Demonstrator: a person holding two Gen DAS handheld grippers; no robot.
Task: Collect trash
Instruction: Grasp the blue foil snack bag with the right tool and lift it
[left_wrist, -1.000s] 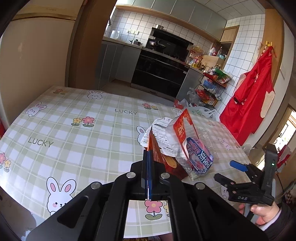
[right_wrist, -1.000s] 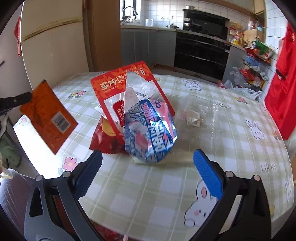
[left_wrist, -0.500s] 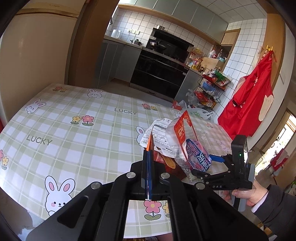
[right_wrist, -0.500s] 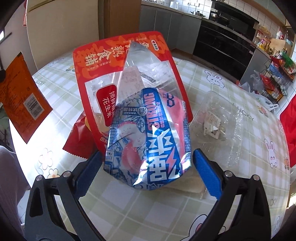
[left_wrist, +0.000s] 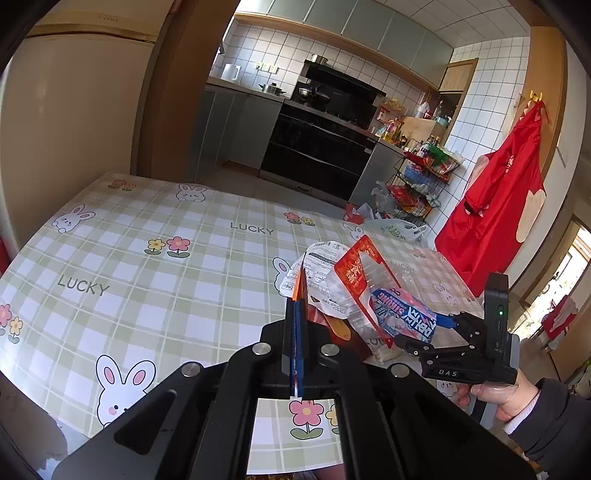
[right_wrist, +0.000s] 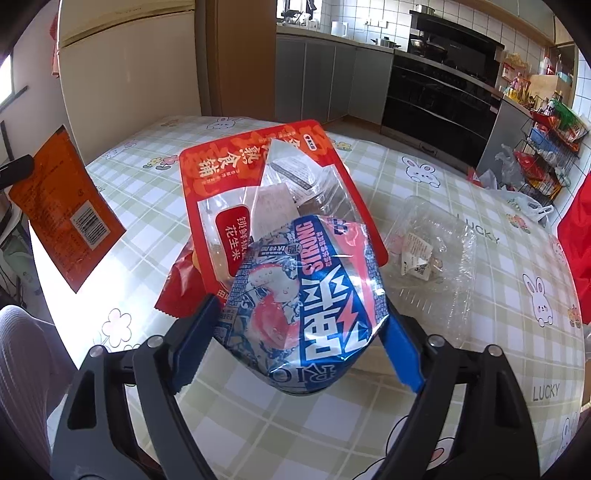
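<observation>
While closing, right tool (right_wrist: 300, 309) astride wrapper (right_wrist: 317, 280)

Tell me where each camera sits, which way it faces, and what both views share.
Left wrist: on the left gripper, facing across the table to the kitchen; jaws shut on an orange wrapper; a hand shows.
Right wrist: on the right gripper, angled down; jaws closing around the blue can.
Shared: can, wrapper, red pouch.

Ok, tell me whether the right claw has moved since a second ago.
Yes. The right claw has come forward and down toward the table; its jaws now flank the blue drink pouch and are closing on it.
</observation>
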